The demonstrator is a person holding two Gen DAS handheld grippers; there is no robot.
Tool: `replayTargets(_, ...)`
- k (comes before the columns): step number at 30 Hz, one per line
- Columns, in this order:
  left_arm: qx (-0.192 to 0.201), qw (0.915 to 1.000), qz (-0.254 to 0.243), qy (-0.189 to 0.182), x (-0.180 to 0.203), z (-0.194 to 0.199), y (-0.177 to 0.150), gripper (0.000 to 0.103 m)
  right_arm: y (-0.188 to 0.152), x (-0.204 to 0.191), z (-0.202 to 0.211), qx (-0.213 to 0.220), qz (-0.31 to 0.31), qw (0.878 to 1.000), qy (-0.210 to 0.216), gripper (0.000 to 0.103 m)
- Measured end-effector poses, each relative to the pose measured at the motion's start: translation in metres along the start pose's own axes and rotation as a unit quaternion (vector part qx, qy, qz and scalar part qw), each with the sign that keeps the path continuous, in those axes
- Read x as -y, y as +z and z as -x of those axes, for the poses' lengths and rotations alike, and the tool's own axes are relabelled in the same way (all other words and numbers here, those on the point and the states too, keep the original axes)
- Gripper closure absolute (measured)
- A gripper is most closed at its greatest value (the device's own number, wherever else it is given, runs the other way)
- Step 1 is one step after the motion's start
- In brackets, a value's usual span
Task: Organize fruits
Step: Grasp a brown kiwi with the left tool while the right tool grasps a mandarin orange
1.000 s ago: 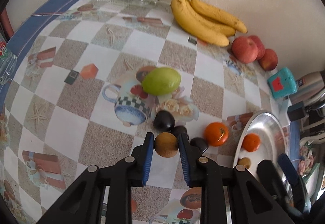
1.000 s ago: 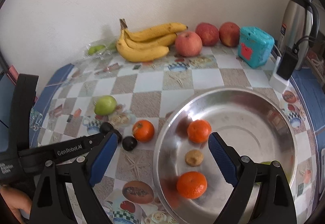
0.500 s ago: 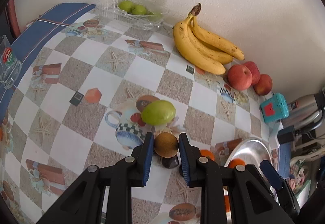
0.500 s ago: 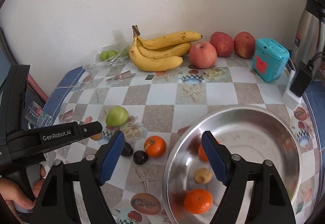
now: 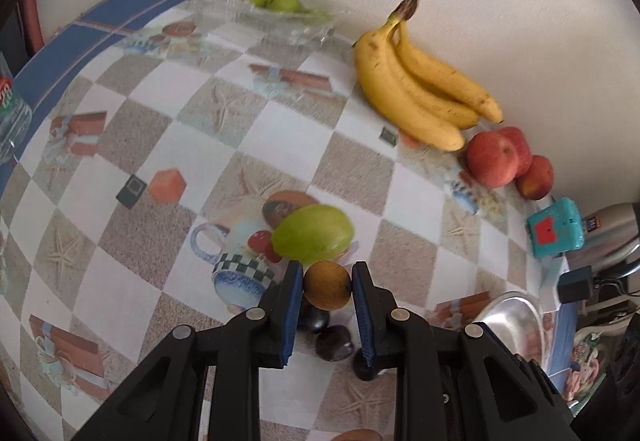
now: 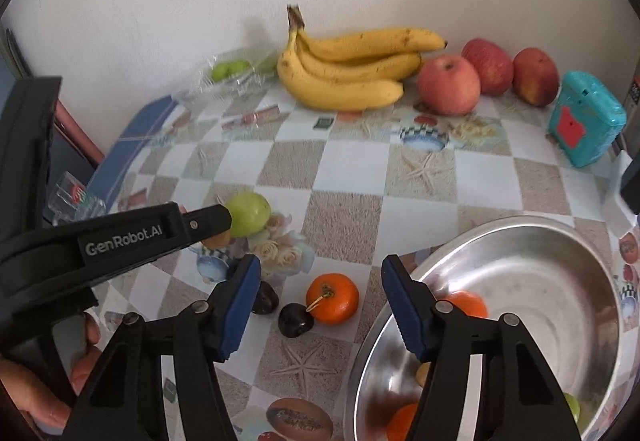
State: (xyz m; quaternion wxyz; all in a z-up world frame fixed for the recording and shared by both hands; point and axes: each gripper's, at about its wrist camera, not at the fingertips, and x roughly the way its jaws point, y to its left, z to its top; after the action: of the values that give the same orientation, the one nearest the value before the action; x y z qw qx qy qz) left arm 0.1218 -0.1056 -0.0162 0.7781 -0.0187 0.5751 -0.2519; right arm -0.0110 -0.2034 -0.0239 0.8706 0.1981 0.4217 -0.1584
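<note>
Left gripper (image 5: 327, 283) fingers clamped on a small brown fruit (image 5: 327, 284) above the bench (image 5: 132, 293) middle, right gripper (image 6: 320, 287) fingers just been closing, nothing between, over an orange (image 6: 333, 298) beside the steel bowl (image 6: 560, 241) at the bench's near right.

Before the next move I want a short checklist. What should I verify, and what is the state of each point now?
1. Left tongs grip the brown fruit: ok.
2. Fruit lifted off the table: ok.
3. Right tongs empty; jaws have just been closing: ok.
4. Orange lies between them, untouched: ok.
5. Metal bowl has free room: ok.
6. Dark fruits beside the orange clear of a grasp: cannot tell.
</note>
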Motion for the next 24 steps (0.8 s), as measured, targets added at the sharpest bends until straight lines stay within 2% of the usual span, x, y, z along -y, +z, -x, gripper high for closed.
replayTargets(3, -0.011, 0.9999, 0.011, 0.0, -0.007, -0.009, -0.002, 0.076, -0.002, 0.001, -0.011, -0.011, 0.001, 1.0, 0.001, 0.039)
replayTargets(6, -0.009, 0.9999, 0.013, 0.0, -0.009, -0.008, -0.001, 0.076, -0.004, -0.002, -0.017, -0.02, 0.011, 1.0, -0.005, 0.045)
replayTargets(12, -0.004, 0.9998, 0.019, -0.009, -0.011, -0.002, 0.001, 0.076, -0.01, -0.007, -0.029, -0.04, 0.027, 0.999, -0.02, 0.048)
replayTargets(19, 0.001, 0.9996, 0.022, -0.016, -0.012, 0.003, 0.004, 0.076, -0.012, -0.012, -0.033, -0.043, 0.047, 0.997, -0.041, 0.051)
replayTargets(24, 0.001, 0.9996, 0.022, -0.016, -0.012, 0.004, 0.005, 0.076, -0.013, -0.017, -0.037, -0.045, 0.071, 0.994, -0.07, 0.058)
